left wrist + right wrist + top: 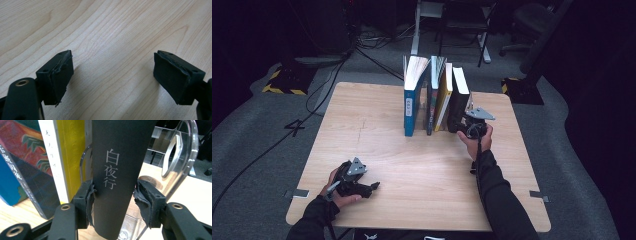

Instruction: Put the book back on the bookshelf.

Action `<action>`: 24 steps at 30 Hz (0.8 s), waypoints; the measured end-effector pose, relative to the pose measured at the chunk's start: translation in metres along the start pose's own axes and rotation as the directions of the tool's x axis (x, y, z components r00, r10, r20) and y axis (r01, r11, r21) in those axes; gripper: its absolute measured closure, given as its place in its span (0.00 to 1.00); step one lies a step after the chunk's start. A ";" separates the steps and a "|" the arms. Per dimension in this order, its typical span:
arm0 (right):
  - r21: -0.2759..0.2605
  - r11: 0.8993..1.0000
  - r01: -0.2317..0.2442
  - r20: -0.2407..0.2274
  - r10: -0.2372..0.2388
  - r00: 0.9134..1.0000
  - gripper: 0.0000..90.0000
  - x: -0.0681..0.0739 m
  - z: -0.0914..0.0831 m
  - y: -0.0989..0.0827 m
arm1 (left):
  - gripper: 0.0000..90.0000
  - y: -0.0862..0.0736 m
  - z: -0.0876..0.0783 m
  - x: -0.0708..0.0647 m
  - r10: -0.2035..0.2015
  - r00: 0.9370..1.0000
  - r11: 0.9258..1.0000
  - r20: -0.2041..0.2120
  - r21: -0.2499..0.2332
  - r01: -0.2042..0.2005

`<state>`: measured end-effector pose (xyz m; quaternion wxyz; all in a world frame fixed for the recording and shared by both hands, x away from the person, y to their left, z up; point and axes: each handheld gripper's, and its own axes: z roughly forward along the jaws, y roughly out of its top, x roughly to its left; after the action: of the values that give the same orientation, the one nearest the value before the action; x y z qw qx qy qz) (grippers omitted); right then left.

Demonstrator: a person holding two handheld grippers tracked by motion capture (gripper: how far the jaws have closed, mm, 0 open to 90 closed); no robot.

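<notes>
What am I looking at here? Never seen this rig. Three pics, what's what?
No robot: a person holds a two-jaw tool in each hand at a wooden table. The high view looks down from above the person's side. The other two pictures come from cameras riding on each tool.

The left tool rests low over bare table, jaws open, nothing between them. The right tool has its pads on both sides of the black book, the right end of a row of upright books, beside a clear bookend.

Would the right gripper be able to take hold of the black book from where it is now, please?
Probably yes: the right gripper already straddles the black book at its spine, a pad on each side, and nothing lies between them.
</notes>
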<state>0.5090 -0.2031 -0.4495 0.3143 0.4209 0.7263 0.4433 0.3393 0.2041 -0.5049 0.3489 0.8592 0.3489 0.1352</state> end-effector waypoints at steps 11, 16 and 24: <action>0.028 1.000 -0.013 -0.014 0.014 1.000 0.54 -0.003 0.005 0.004 | 0.19 0.000 0.000 0.000 0.000 1.000 1.000 0.000 0.000 0.000; 0.036 0.999 -0.004 -0.016 0.005 1.000 0.54 -0.003 0.005 0.005 | 0.19 0.000 0.000 0.000 0.000 1.000 1.000 0.000 -0.001 0.000; 0.056 0.998 0.022 -0.023 -0.021 1.000 0.53 -0.004 0.002 0.010 | 0.19 0.000 0.000 0.000 0.000 1.000 1.000 -0.002 -0.001 0.000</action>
<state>0.5163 -0.2033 -0.4407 0.2990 0.4168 0.7465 0.4238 0.3387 0.2042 -0.5050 0.3492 0.8588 0.3492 0.1361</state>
